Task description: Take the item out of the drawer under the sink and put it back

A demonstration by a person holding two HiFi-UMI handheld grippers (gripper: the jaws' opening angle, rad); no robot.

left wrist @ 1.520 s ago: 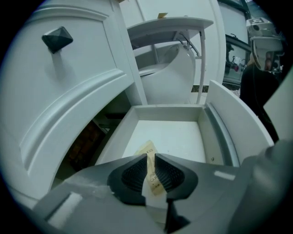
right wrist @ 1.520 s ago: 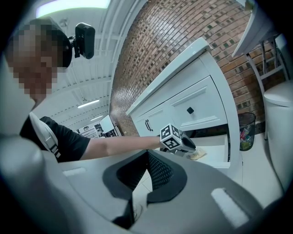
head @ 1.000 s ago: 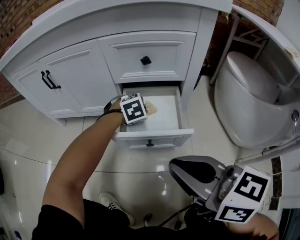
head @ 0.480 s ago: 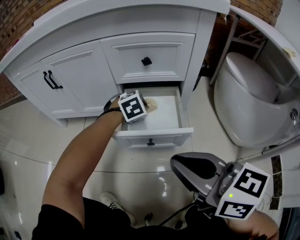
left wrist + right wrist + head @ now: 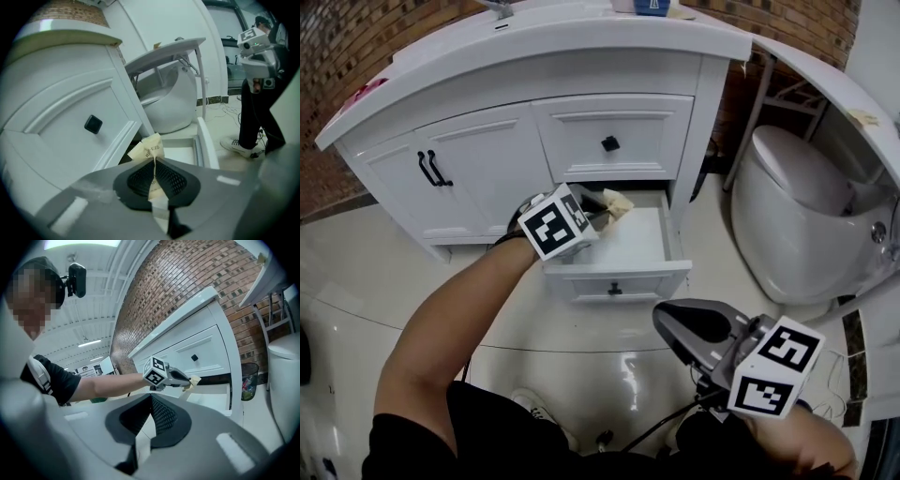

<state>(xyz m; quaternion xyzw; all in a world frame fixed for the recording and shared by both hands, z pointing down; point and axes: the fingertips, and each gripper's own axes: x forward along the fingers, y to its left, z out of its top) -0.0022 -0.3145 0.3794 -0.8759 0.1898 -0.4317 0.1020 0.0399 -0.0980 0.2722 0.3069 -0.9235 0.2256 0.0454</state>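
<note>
The right gripper (image 5: 672,324) is hanging nearest, low by the person's body, its jaws pressing together with nothing between them; its marker cube is showing black-and-white square patterns and no letters. Beyond it the person's bare left arm (image 5: 459,319) is reaching forward to the left gripper (image 5: 602,203), which is clenching a small cream packet (image 5: 620,204) by its lower part; the packet's zigzag-cut upper edge is standing up out of the closed pads. Dark print is running across the packet's face in the left gripper view; it seems to end in "END", though it is too small and skewed to read with certainty. The packet is hanging over the back left part of the open drawer (image 5: 623,274), whose white floor is showing beneath it; the drawer's front is carrying a small black knob (image 5: 615,290). Just above, the shut upper drawer (image 5: 652,127) is bearing a square black knob (image 5: 608,143); to its left the cabinet doors (image 5: 478,173) are wearing black bar handles (image 5: 431,169). The white toilet (image 5: 797,211) is standing to the right; in the right gripper view a dark mesh bin (image 5: 247,375) is sitting between vanity and toilet, coloured litter showing through its mesh.
</note>
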